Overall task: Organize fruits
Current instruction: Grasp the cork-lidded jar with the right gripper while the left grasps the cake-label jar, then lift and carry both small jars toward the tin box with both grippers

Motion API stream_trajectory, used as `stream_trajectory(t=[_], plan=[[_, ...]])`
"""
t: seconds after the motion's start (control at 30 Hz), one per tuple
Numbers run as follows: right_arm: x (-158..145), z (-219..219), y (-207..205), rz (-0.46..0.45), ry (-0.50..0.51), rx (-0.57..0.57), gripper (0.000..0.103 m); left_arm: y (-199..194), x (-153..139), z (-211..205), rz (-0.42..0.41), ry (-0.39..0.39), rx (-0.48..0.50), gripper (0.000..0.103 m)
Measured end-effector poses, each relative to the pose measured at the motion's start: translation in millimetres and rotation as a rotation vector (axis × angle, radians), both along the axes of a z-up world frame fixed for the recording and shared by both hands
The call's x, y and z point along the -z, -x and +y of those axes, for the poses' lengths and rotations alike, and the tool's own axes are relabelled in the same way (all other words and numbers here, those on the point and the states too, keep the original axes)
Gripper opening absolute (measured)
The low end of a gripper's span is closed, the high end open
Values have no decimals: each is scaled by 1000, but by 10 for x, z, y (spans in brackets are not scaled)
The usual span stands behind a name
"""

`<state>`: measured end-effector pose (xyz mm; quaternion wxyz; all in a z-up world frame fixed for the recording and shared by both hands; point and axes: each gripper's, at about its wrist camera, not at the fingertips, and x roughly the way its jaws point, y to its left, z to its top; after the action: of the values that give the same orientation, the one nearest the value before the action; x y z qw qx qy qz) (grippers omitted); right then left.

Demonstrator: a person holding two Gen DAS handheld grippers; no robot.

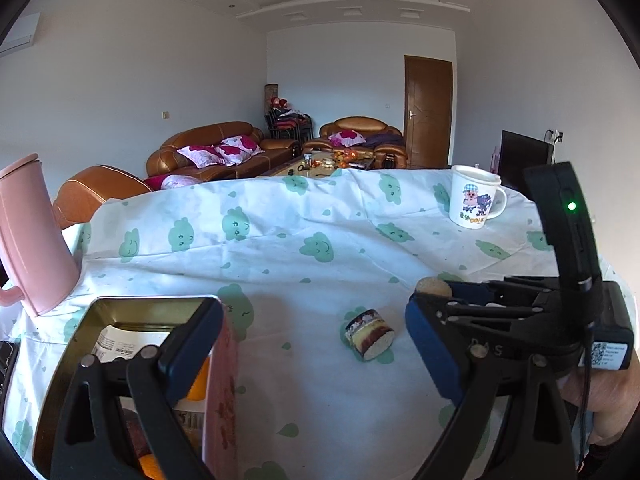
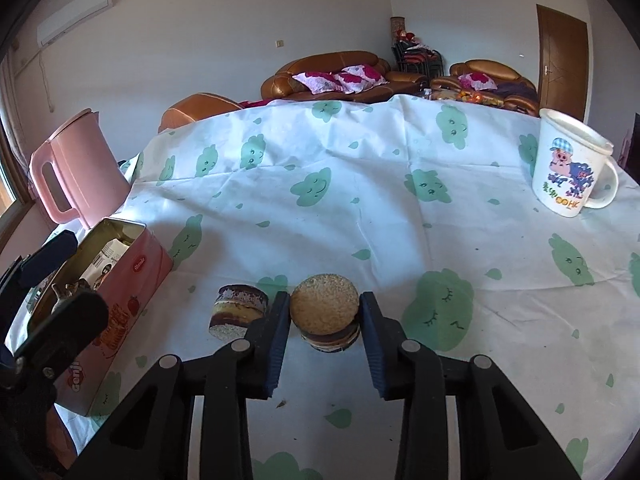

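A pink open tin (image 2: pixel 120 280) stands at the left on the cloud-print tablecloth (image 2: pixel 340 208), holding packets and orange fruit (image 1: pixel 198 386). My left gripper (image 1: pixel 308 360) is open, its left finger over the tin (image 1: pixel 224 380). A round layered toy cake (image 1: pixel 369 334) lies on its side on the cloth, also in the right wrist view (image 2: pixel 236 312). My right gripper (image 2: pixel 324 320) has its pads against a round toy burger (image 2: pixel 325 312) and holds it just above the cloth. The burger's top (image 1: pixel 434 287) shows in the left wrist view behind the right gripper.
A pink kettle (image 2: pixel 80 168) stands at the far left behind the tin. A white cartoon mug (image 2: pixel 572 168) stands at the far right. Brown sofas and a door lie beyond the table's far edge.
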<state>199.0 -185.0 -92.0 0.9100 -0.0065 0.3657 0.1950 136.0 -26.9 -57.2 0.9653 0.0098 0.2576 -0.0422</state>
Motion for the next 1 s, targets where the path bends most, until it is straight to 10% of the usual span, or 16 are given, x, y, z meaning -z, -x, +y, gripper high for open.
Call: stream_trajectory(t=[0.47,1.0], plan=[[-70,-351,33,-33,-83,106,37,-756,444,-378,334,72,129,49],[-120,-402,108,-80,-121,105,37,-502,243,-336,191,106,178,34]])
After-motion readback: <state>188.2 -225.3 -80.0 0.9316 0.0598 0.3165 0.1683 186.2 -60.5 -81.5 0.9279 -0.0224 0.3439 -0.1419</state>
